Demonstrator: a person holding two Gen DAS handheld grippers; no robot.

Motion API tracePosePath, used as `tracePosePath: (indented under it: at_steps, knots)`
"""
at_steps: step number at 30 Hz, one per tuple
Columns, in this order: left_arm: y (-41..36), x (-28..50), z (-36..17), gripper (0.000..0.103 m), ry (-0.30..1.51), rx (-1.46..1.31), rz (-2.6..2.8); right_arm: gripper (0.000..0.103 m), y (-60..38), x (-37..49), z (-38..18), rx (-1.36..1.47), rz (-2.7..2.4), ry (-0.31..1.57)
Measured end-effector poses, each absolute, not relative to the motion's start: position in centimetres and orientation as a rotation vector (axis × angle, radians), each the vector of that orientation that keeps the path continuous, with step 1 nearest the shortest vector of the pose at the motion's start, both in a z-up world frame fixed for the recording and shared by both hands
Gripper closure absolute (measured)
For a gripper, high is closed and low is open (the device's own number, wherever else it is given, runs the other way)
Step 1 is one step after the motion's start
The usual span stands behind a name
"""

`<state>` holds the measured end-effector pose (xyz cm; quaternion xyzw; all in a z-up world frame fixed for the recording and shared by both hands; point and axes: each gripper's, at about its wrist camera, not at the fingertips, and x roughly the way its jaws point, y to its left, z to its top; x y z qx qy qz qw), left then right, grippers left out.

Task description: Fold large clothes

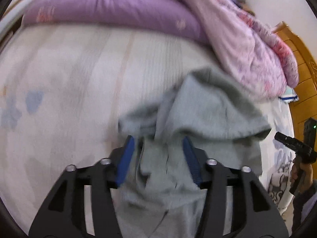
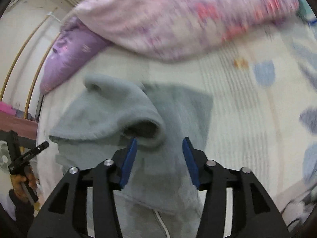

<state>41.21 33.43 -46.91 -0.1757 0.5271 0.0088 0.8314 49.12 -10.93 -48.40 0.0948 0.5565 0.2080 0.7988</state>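
Observation:
A pale grey-green sweatshirt lies bunched on the bed; it also shows in the right wrist view, with a sleeve opening and a white drawstring. My left gripper is open, its blue pads either side of rumpled cloth below it. My right gripper is open over the sweatshirt, its left pad at the sleeve opening. Each gripper shows at the edge of the other's view: the right one, the left one.
The bed sheet is pale with blue flower prints. A purple quilt and a pink patterned quilt are heaped along the far side. A wooden headboard stands at the right in the left wrist view.

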Motion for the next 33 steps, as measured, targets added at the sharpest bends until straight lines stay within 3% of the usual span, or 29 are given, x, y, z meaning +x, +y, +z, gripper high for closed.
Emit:
tracePosePath:
  at_steps: [4, 10, 11, 12, 13, 20, 24, 33]
  knots:
    - [32.5, 47.8, -47.5, 0.050, 1.127, -0.314, -0.011, 0.049, -4.1, 54.0, -48.1, 0.103, 0.583, 1.182]
    - [29.7, 55.9, -53.6, 0.049, 1.345, -0.242, -0.052, 0.051, 5.0, 59.6, -53.7, -0.082, 0.618, 1.303]
    - [29.1, 56.3, -53.8, 0.068, 1.338, -0.208, -0.046, 0.079, 5.4, 59.7, -54.0, -0.080, 0.622, 1.314]
    - [28.4, 56.5, -53.6, 0.085, 1.317, -0.188, -0.064, 0.096, 5.7, 59.7, -54.1, -0.059, 0.634, 1.313]
    - [28.1, 56.3, -53.1, 0.097, 1.294, -0.184, -0.071, 0.099, 5.4, 59.5, -53.6, -0.026, 0.624, 1.288]
    - [27.8, 49.4, -47.3, 0.099, 1.092, -0.239, -0.152, 0.099, 0.2, 53.0, -48.0, 0.153, 0.709, 1.095]
    - [27.6, 42.4, -45.7, 0.099, 1.057, -0.307, -0.185, 0.099, -1.4, 47.7, -47.0, 0.166, 0.755, 1.086]
    - [24.4, 31.1, -52.0, 0.098, 1.330, -0.423, -0.171, 0.092, -4.4, 35.9, -54.2, 0.160, 0.677, 1.442]
